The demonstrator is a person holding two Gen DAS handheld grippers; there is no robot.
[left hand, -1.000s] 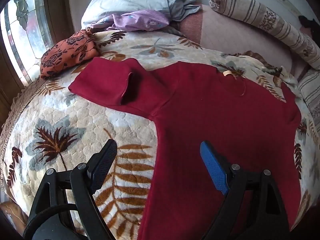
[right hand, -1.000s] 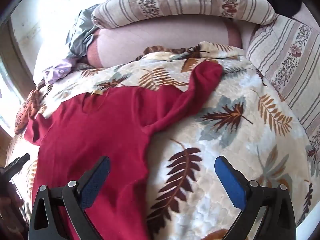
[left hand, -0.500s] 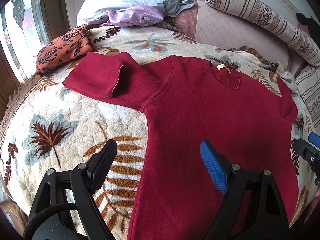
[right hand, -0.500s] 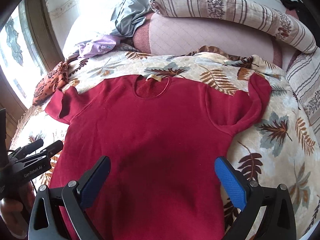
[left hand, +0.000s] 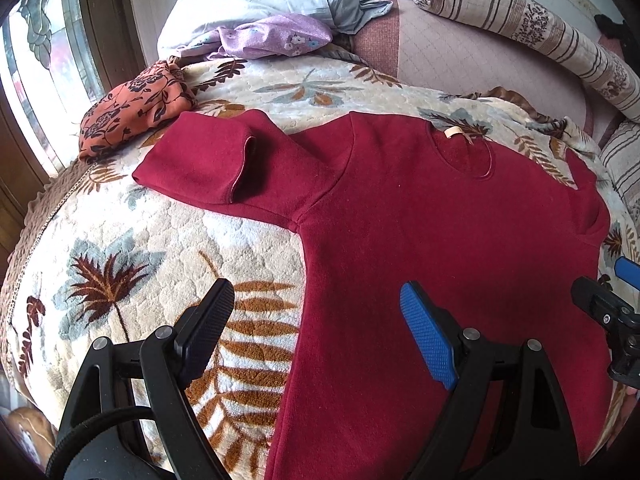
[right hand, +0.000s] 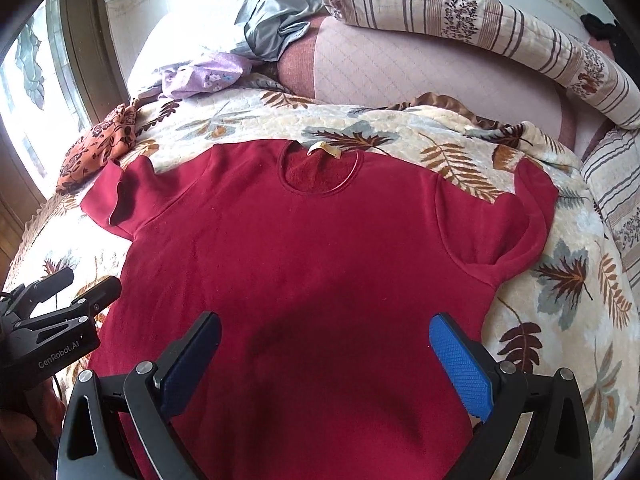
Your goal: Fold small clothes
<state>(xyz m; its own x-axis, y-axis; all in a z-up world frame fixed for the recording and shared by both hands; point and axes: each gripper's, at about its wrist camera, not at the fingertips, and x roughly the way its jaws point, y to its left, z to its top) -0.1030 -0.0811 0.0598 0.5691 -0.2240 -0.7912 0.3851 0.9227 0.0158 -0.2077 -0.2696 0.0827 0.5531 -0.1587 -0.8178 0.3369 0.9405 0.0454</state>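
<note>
I'm working over a bed covered by a cream quilt (left hand: 168, 240) printed with leaves; a window (left hand: 32, 60) is glowing left of my left gripper (left hand: 316, 320), and a striped bolster (right hand: 460, 20) is lying far ahead. One red sweater (right hand: 312, 264) is lying flat, collar away, spreading ahead of and under both pairs of fingers. Three other garments are sitting beyond it: orange floral (left hand: 132, 116), lilac (left hand: 276, 36), grey (right hand: 272, 20). Both the left gripper and my right gripper (right hand: 324, 356) are hovering spread wide, gripping nothing.
</note>
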